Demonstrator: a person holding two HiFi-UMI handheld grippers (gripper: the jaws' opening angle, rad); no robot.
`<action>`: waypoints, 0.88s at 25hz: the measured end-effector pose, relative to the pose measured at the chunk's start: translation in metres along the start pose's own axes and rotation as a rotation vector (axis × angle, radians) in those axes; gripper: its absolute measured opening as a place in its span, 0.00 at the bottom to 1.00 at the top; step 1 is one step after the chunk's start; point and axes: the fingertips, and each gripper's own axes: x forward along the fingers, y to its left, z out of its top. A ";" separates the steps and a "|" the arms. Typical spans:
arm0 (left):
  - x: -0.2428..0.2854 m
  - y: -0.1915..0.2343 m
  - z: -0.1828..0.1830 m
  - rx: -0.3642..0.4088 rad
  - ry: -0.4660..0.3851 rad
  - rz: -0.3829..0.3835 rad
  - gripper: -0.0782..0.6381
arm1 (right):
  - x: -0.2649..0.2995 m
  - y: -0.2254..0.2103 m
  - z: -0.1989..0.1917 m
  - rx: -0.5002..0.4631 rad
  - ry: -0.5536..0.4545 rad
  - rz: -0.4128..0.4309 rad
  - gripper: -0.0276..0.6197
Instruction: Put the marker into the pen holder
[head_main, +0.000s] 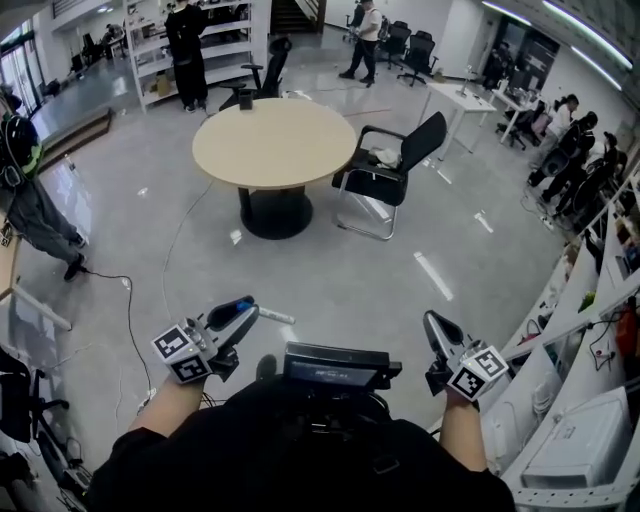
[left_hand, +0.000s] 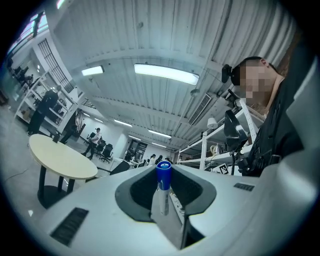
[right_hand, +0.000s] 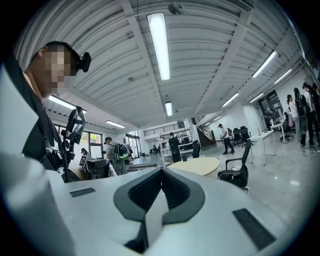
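While left gripper (head_main: 247, 306) clamps marker (left_hand: 162, 186), blue end outward along jaws, right gripper (head_main: 431, 323) closed.

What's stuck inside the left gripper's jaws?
A marker with a blue cap, pinched in the left gripper. Its other end is covered by the jaws, so I can't see it.

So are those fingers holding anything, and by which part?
The left gripper grips a marker by its white barrel, blue cap sticking out. The right gripper holds nothing.
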 end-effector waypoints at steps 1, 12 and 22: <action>0.006 0.010 0.000 -0.007 -0.002 -0.016 0.23 | 0.006 -0.004 0.002 -0.005 0.002 -0.014 0.05; 0.069 0.164 0.039 -0.046 0.009 -0.177 0.23 | 0.133 -0.037 0.045 -0.057 -0.024 -0.152 0.05; 0.115 0.276 0.045 -0.098 0.054 -0.246 0.23 | 0.210 -0.078 0.049 -0.064 -0.017 -0.258 0.05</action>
